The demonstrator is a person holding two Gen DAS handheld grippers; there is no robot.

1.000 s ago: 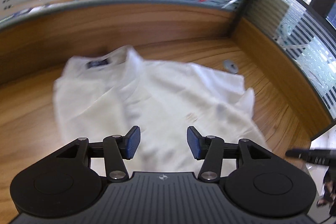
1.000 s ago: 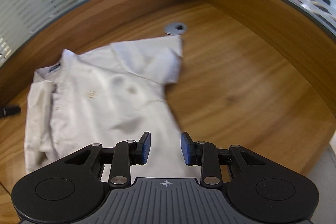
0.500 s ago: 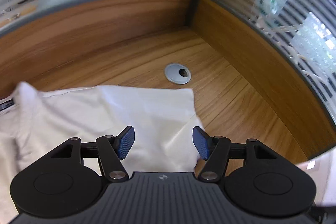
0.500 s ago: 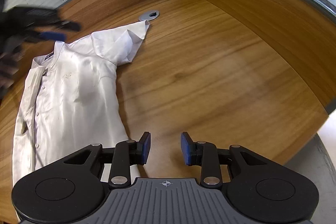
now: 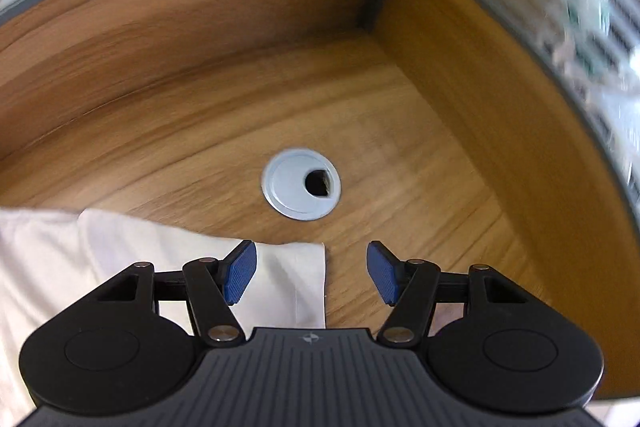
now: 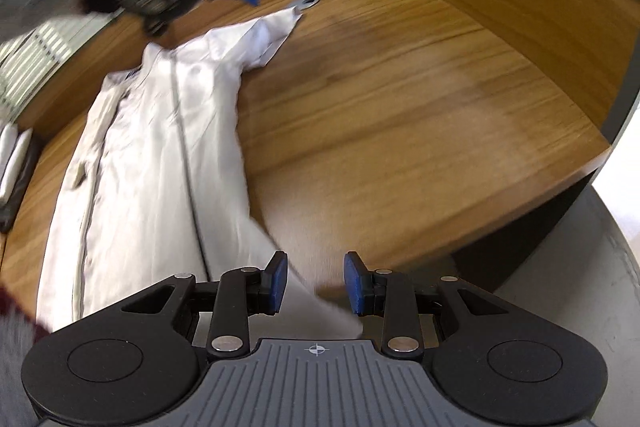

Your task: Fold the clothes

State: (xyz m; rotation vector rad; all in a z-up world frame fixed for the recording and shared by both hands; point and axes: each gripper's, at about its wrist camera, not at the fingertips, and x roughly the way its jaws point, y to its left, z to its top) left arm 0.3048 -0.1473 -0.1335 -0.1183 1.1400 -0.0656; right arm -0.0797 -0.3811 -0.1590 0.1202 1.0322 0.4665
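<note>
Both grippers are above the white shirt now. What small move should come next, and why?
Probably lower both and pinch. The left gripper hangs open over the sleeve end near the grommet; the right gripper hangs open over the shirt hem corner at the table edge. Neither holds cloth yet.

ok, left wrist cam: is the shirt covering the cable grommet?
No: the grey grommet lies fully exposed on the wooden desk, with a strip of bare wood between it and the white shirt edge.

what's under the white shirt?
The white shirt lies flat on the wooden desk; bare wood shows all around it. Whatever sits beneath the cloth itself is covered. The cable grommet lies clear beyond the sleeve.
</note>
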